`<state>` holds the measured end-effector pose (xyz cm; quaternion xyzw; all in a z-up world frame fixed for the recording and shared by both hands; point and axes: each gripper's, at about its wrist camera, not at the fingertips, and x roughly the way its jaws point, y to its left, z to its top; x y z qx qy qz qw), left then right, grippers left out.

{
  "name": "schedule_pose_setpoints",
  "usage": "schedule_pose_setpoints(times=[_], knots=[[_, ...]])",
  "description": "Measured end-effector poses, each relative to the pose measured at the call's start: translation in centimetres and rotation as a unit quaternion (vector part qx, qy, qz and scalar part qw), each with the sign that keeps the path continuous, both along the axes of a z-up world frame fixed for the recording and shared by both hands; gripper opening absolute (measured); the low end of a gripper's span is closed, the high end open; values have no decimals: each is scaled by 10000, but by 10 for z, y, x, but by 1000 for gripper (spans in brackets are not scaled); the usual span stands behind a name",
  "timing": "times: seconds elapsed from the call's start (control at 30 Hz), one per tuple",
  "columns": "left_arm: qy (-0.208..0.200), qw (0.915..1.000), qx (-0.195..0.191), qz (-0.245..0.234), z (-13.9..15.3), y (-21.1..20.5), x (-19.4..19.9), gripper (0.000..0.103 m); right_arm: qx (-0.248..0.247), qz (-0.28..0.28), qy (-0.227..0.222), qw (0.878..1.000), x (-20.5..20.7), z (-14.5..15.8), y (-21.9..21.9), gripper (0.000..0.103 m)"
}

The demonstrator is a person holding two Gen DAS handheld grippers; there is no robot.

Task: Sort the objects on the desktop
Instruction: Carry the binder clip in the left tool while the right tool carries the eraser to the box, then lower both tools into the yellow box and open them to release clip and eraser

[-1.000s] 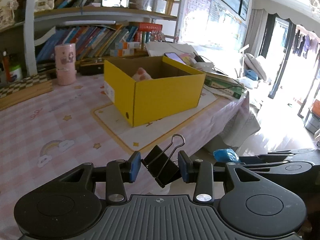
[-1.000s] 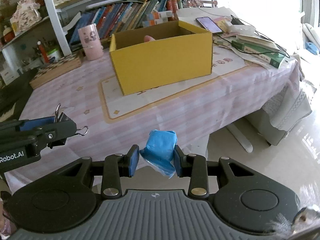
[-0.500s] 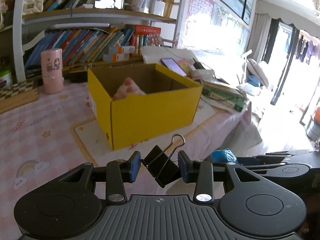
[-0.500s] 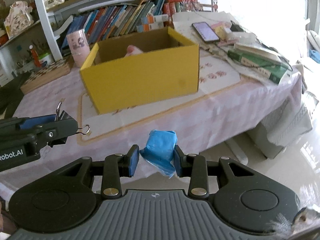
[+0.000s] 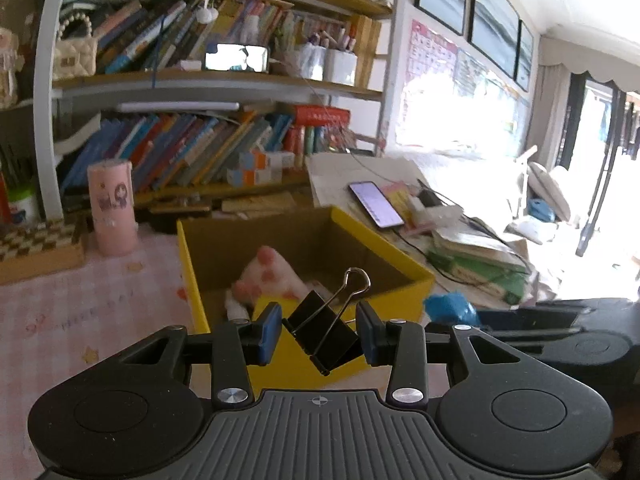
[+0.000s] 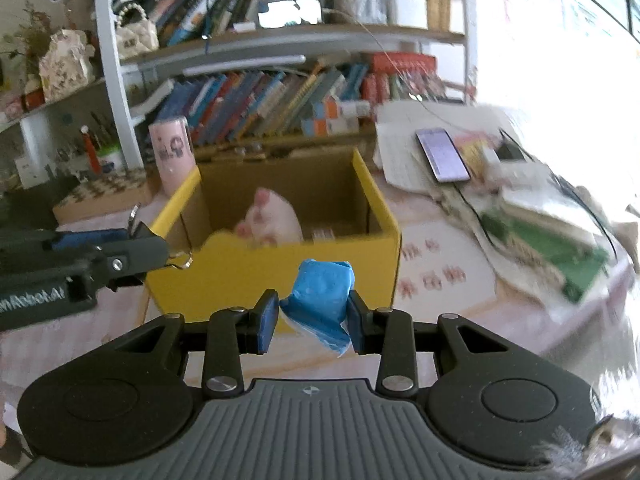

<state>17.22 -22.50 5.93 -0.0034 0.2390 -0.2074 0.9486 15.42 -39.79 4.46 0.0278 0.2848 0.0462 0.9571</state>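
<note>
Bookshelves back a pink checked table (image 5: 60, 320) with a yellow box (image 6: 280, 272) in the middle. Left gripper (image 5: 318, 332) pinches a black binder clip (image 5: 324, 330), tilted, at the box's near wall. Right gripper (image 6: 310, 320) squeezes a crumpled blue wad (image 6: 320, 304) just before the box. Inside lies a pink plush paw (image 6: 270, 220); other contents are half hidden. Phone (image 6: 442, 154) and papers blur on the right.

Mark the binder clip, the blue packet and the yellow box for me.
binder clip (image 5: 324, 330), left wrist view, black body.
blue packet (image 6: 320, 296), right wrist view, front face.
yellow box (image 6: 256, 276), right wrist view, near wall.
</note>
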Motion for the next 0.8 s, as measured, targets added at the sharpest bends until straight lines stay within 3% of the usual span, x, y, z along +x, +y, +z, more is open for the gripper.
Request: schedule_pose_setpoints(times=[0.33, 0.8], knots=[[142, 9990, 118, 399, -6, -18, 51, 39, -450, 677, -232, 9964, 75, 8, -5, 34], [643, 9953, 434, 578, -36, -33, 93, 39, -806, 1149, 437, 9891, 136, -26, -9, 34]])
